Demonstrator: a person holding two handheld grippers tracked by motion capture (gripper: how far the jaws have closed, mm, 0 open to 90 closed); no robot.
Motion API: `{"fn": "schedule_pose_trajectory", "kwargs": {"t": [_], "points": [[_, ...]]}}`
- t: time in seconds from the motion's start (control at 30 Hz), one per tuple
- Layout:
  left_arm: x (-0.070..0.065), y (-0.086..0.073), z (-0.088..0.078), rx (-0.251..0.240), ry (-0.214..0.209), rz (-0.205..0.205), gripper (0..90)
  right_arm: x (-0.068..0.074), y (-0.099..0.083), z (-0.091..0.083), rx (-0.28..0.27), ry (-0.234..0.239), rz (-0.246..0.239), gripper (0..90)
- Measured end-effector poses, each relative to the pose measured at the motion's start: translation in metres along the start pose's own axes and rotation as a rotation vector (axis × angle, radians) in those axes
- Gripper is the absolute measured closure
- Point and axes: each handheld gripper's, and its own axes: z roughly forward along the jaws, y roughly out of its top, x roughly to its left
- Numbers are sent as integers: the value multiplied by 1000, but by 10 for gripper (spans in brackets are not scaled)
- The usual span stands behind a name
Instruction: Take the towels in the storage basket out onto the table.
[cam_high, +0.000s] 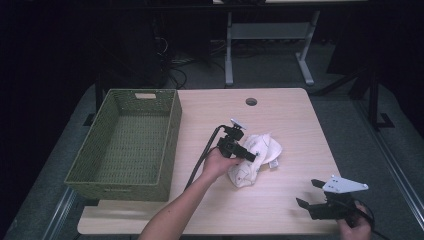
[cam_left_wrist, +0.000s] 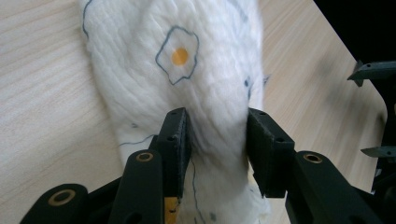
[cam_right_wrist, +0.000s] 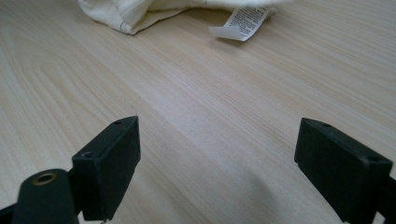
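Cloth (cam_left_wrist: 205, 70) lies bunched on the table (cam_high: 290, 115), right of the middle, and your left gripper (cam_high: 248, 156) is down on it. In the left gripper view a ridge of the white fabric, with its fried-egg print, runs up between the two jaws. The jaws stand a little way apart with the fold between them; the fabric fills the gap and brushes both pads, but whether the pads press on it you cannot tell from here. Your right gripper (cam_high: 309, 194) sits near the table's near right corner, well apart from the cloth, with its jaws spread wide over bare wood and nothing between them. From that gripper's view the cloth's edge and its care label (cam_right_wrist: 243, 19) lie ahead, past the jaws.

Count: one cloth, one label on it, one green woven basket (cam_high: 172, 130) at the table's left side, well apart from the cloth, two grippers, and one round hole (cam_high: 251, 102) near the table's far edge.
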Motion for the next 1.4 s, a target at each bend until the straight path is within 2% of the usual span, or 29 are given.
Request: {"fn": "schedule_pose_trajectory", "kwargs": {"t": [0.27, 0.33, 0.47, 0.67, 0.77, 0.97, 1.4], "points": [[-2, -3, -2, -10, -17, 10, 583, 1, 1, 1, 4, 2, -3, 140], [-3, -3, -3, -20, -22, 6, 576, 1, 1, 1, 3, 1, -3, 140], [-4, -2, -14, -57, -41, 26, 558, 1, 1, 1, 4, -1, -1, 139], [-7, -5, -27, -91, -28, 51, 538, 2, 1, 2, 6, -4, -2, 140], [-8, -7, -31, -111, -30, 44, 526, 2, 1, 2, 6, -5, -1, 139], [-8, -11, -38, -119, -31, 58, 497, 2, 1, 3, 10, -7, 3, 140], [-12, -35, -57, -173, -10, 93, 379, 1, -2, 2, 14, -17, 16, 140]]}}
